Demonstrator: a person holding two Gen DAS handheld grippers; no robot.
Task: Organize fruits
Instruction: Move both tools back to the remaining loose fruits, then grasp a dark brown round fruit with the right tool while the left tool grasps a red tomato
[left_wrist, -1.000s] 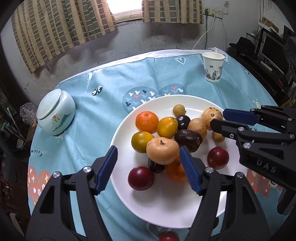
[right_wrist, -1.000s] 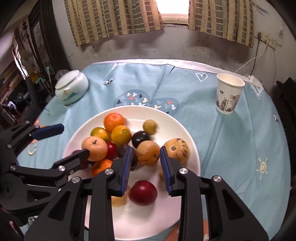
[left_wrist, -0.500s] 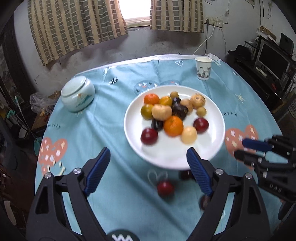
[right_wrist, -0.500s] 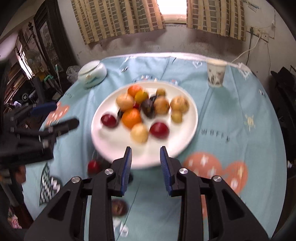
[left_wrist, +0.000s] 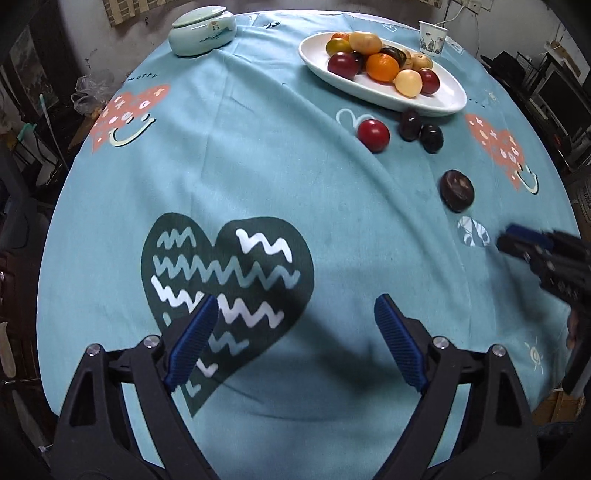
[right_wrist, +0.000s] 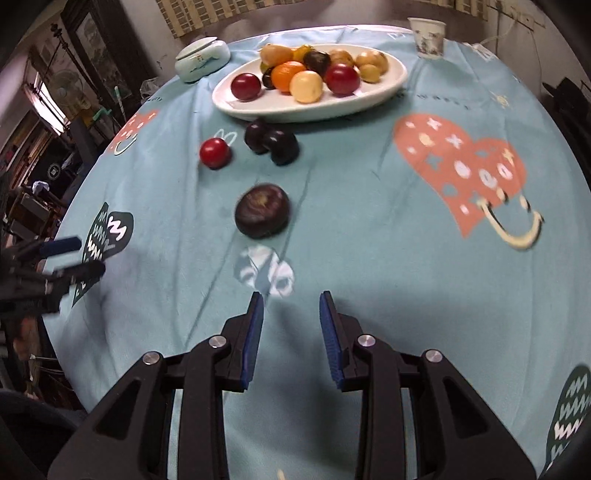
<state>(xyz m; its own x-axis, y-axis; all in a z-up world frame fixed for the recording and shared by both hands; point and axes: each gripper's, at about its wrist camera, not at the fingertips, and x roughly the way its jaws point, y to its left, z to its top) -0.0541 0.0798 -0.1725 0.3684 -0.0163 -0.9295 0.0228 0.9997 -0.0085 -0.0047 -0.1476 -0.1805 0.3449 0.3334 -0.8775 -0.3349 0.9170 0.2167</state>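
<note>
A: The left gripper (left_wrist: 295, 332) sits at the bottom of its frame; its jaws have just been opening and stand spread, with only tablecloth (left_wrist: 258, 166) between them. The right gripper (right_wrist: 291, 332) holds nothing, jaws narrow with a small gap.

B: Where are the fruits?

A: Most lie on the white plate (right_wrist: 369, 92), top centre. Four are loose below it: a red plum (right_wrist: 215, 153), two dark plums (right_wrist: 273, 142) touching each other, and a dark round fruit (right_wrist: 262, 210) nearest the right gripper.

B: I think it should open wider first, then come from above and close gently, because round fruit can roll away.
</note>
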